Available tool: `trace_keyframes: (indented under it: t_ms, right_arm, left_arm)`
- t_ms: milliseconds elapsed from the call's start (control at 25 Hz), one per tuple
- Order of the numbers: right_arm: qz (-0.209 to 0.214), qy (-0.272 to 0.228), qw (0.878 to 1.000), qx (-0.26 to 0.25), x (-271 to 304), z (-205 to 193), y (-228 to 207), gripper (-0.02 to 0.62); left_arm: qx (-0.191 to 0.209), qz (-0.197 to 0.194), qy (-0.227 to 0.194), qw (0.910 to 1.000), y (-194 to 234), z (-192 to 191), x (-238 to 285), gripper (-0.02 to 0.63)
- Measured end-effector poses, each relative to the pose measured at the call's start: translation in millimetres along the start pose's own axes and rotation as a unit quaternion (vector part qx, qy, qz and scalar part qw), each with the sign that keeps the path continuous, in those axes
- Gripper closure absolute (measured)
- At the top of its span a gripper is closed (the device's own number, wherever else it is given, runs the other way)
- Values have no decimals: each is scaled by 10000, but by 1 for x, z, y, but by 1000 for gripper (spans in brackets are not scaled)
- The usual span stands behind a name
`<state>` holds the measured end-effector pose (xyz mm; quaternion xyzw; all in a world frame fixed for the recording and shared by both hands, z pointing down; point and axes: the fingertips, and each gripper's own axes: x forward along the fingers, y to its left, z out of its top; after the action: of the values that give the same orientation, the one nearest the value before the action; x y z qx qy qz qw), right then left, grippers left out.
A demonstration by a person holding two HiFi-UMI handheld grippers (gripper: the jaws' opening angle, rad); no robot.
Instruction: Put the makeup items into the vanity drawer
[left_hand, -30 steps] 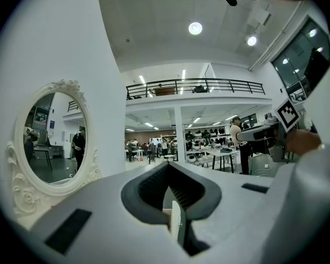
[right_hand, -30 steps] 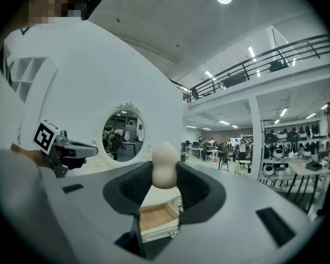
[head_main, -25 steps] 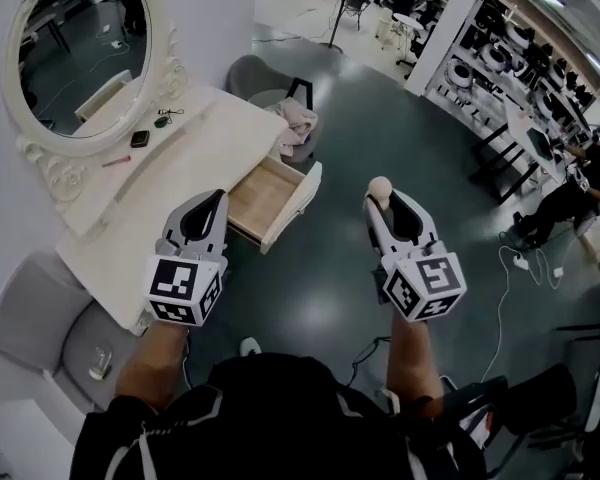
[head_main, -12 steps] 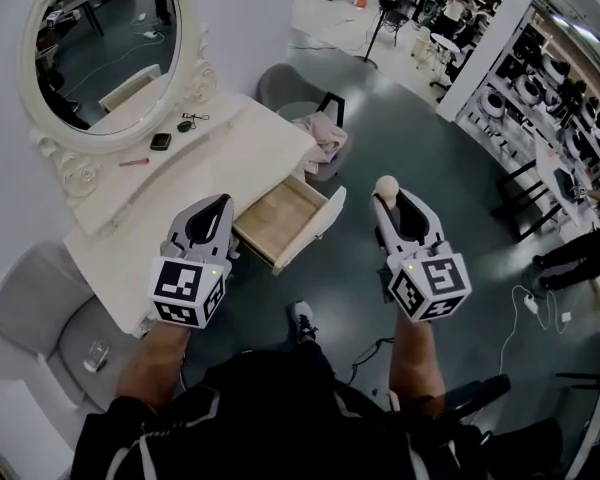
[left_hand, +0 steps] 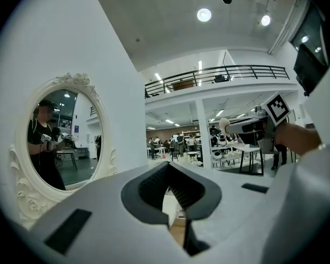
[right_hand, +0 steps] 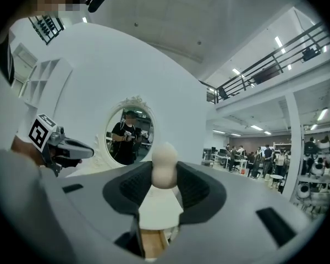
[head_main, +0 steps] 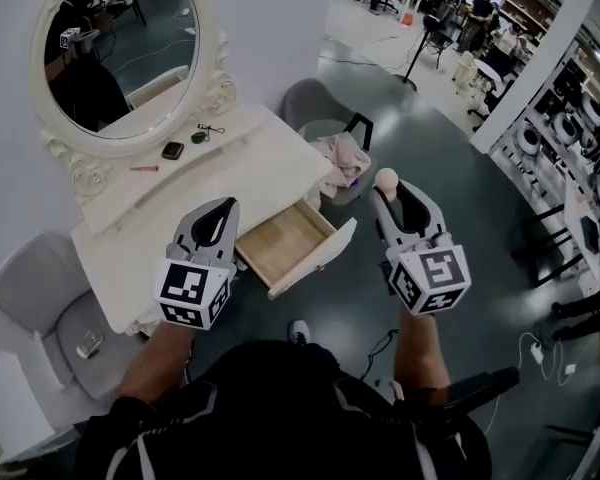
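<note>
- The right tongs [head_main: 387,195] are partly closed on a beige, egg-shaped makeup sponge [head_main: 385,178]. The sponge is pinched at the very tips, with its rounded end standing proud of them.
- The left tongs [head_main: 223,206] are closed tip to tip and hold nothing.
- The vanity drawer [head_main: 285,240] stands pulled out from the white tabletop [head_main: 230,163]. Its bare wooden floor is showing and nothing can be seen in it.
- Key relation, in the head view: the drawer lies between the two tongs, to the left of the sponge and a little below it. Dark floor separates the sponge from the drawer's white front panel.
- The left tongs sit just beside the drawer's near left corner, so they are closer to it. The loaded right tongs are the ones that must cross over, moving leftward.
- The drawer's long axis runs from upper left to lower right, away from the oval mirror [head_main: 120,48].
- In the right gripper view, the drawer's wood shows low between the jaws, beneath the sponge.
- A dark compact [head_main: 172,151] and a pink stick [head_main: 145,168] lie on the tabletop near the mirror's base. They are well apart from both tongs and nearer the left ones.
</note>
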<state>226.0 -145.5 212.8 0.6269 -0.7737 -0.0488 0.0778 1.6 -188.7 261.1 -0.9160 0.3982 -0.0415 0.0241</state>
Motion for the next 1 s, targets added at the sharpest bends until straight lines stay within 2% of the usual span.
trace_keyframes:
  t_ms: [280, 600, 1000]
  right_arm:
    - [482, 5, 9988, -1, 47, -14, -27, 446]
    - [1148, 204, 9931, -87, 100, -47, -31, 445]
    - [2096, 704, 9751, -147, 150, -108, -11, 443]
  left_arm:
    - [-63, 376, 111, 9992, 1, -10, 38, 603]
    - [-181, 867, 392, 9953, 6, -39, 62, 603]
    - [-460, 1380, 843, 9858, 7, -82, 65, 603]
